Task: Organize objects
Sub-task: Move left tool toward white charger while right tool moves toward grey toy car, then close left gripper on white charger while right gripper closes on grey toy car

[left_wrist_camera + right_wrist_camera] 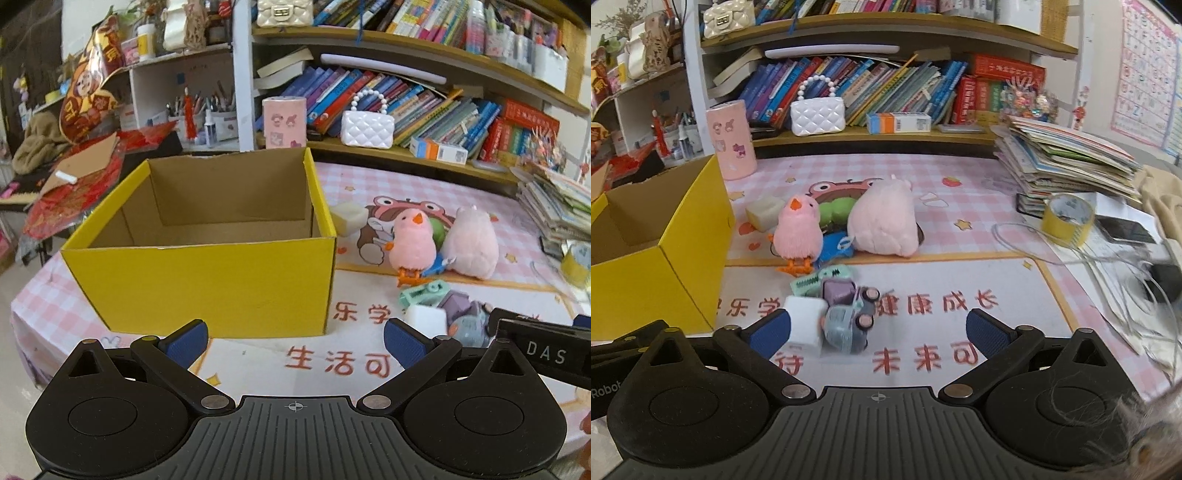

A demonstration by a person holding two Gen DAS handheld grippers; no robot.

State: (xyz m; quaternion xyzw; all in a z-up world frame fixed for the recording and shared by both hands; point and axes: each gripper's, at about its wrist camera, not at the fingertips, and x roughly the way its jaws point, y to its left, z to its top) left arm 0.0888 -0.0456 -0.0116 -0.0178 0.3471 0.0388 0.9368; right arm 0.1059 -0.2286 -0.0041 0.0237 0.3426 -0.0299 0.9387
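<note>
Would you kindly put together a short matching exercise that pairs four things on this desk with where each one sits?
Things:
1. yellow box
2. pink chick toy
3. roll of yellow tape
4. white quilted handbag

Places:
A. on the bookshelf, in front of the books
B. at the right of the mat, below the stack of booklets
C. at the left of the mat, open and empty
D. mid-mat, beside the pink plush

Pairs: 1-C, 2-D, 3-B, 4-A
</note>
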